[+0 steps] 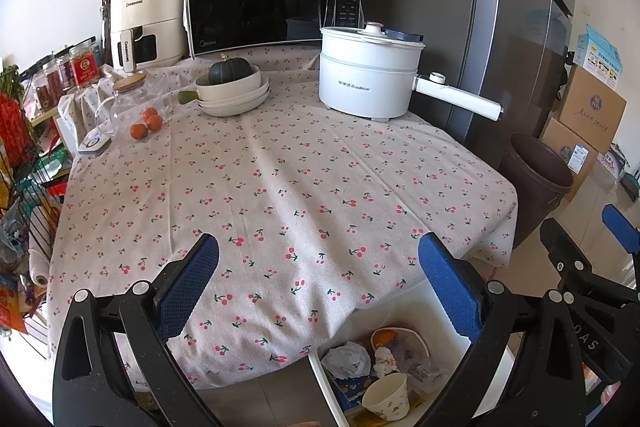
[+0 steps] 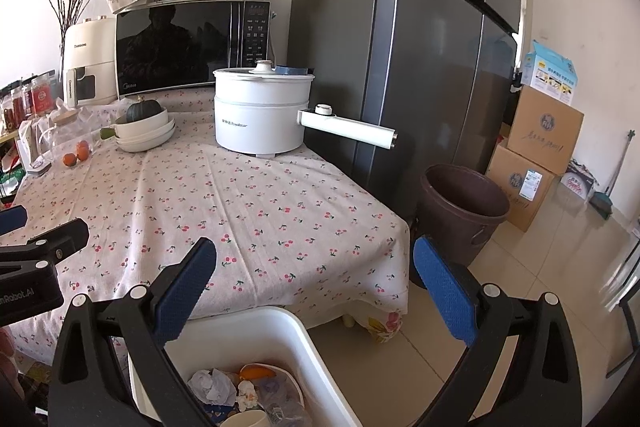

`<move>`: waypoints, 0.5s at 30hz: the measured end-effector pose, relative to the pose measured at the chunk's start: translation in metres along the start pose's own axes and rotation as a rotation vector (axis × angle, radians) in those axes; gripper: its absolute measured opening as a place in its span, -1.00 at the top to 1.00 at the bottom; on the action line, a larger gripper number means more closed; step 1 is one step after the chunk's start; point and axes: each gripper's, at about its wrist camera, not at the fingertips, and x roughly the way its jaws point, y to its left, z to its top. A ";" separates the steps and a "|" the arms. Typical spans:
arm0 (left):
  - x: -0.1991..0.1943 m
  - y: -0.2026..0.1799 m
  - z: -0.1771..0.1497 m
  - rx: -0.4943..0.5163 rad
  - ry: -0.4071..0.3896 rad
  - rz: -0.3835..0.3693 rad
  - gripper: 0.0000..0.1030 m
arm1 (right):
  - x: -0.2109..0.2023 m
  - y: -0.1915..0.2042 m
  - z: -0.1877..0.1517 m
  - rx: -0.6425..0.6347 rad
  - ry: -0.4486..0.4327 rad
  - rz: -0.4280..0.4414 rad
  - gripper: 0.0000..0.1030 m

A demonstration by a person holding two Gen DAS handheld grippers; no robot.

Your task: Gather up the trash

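A white bin [image 1: 436,303] [image 2: 256,327] stands on the floor at the table's near edge, holding crumpled paper [image 1: 347,359] [image 2: 212,387], a paper cup [image 1: 386,397], orange peel [image 2: 256,373] and wrappers. My left gripper [image 1: 318,271] is open above the tablecloth's front edge and the bin, nothing between its blue pads. My right gripper [image 2: 314,275] is open too, over the bin's far rim, and empty. Its fingers [image 1: 620,227] show at the right edge of the left wrist view; the left gripper's fingers [image 2: 44,239] show at the left of the right wrist view.
The table [image 1: 280,187] has a cherry-print cloth, with a white electric pot [image 1: 368,71], stacked bowls with a squash [image 1: 232,87], oranges [image 1: 146,125], a glass jar, a microwave [image 1: 272,3] and an air fryer at the back. A brown bucket [image 2: 460,211], a fridge [image 2: 420,47] and cardboard boxes stand right.
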 end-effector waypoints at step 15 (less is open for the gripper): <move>-0.003 -0.006 0.000 0.027 -0.028 -0.037 -0.76 | 0.001 -0.001 0.001 -0.001 0.005 -0.002 -0.87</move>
